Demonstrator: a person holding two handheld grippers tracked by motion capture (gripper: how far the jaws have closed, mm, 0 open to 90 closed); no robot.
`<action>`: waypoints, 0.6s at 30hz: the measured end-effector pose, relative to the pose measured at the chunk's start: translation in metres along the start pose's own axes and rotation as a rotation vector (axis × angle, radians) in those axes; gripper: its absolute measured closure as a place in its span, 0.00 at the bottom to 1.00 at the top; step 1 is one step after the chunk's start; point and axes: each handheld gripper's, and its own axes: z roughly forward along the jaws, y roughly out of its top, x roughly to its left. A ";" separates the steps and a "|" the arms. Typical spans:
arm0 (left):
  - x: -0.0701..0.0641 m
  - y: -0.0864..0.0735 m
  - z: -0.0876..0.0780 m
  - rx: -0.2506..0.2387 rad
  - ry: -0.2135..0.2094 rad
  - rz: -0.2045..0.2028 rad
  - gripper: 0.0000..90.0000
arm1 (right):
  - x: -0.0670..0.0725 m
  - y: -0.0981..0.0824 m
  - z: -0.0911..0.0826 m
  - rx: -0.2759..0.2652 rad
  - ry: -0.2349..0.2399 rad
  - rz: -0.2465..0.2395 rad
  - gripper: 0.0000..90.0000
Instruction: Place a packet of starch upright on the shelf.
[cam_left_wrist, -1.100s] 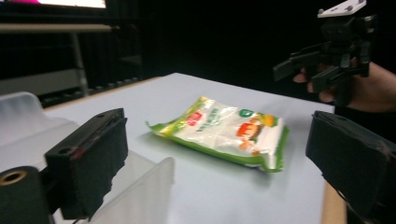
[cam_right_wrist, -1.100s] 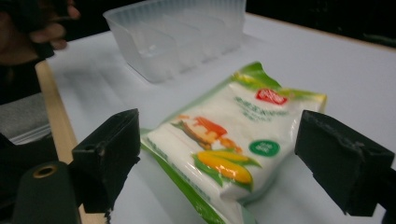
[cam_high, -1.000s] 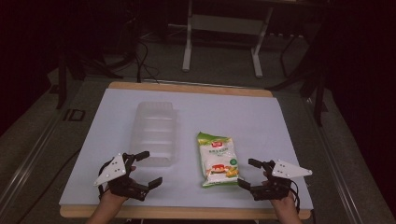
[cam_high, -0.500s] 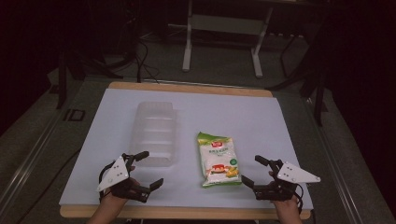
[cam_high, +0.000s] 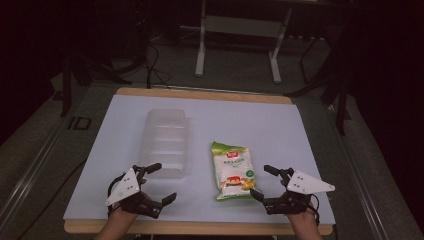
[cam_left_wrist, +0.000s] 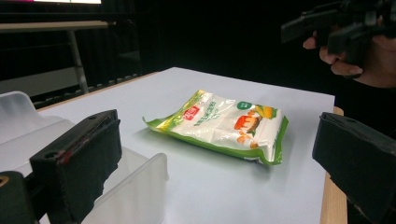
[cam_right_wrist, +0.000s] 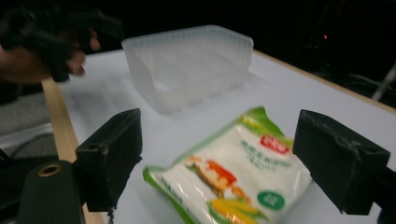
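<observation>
From the high view, both hand-held grippers, left and right, are seen spread wide and empty at the surface's near edge, shifted slightly outward since earlier. The snack bag lies flat beside a clear tray. In the left gripper view, the tray is cut off. In the right gripper view, the bag is blurred.

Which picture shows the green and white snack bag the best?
The left gripper view: the snack bag lies whole and sharp there, between the open jaws, its printed front easy to see. The right gripper view shows the bag closer but blurred, with its near end cut off. The high view shows it whole but small.
</observation>
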 end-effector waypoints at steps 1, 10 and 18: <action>0.000 0.000 0.000 0.001 -0.003 0.002 0.02 | -0.002 0.002 -0.001 -0.022 0.016 0.010 0.17; -0.004 0.000 0.003 0.009 -0.010 0.019 0.02 | -0.019 0.026 0.000 -0.043 0.004 0.025 0.15; -0.005 0.001 0.003 0.008 0.004 0.029 0.02 | -0.037 0.040 0.014 -0.027 0.000 0.025 0.16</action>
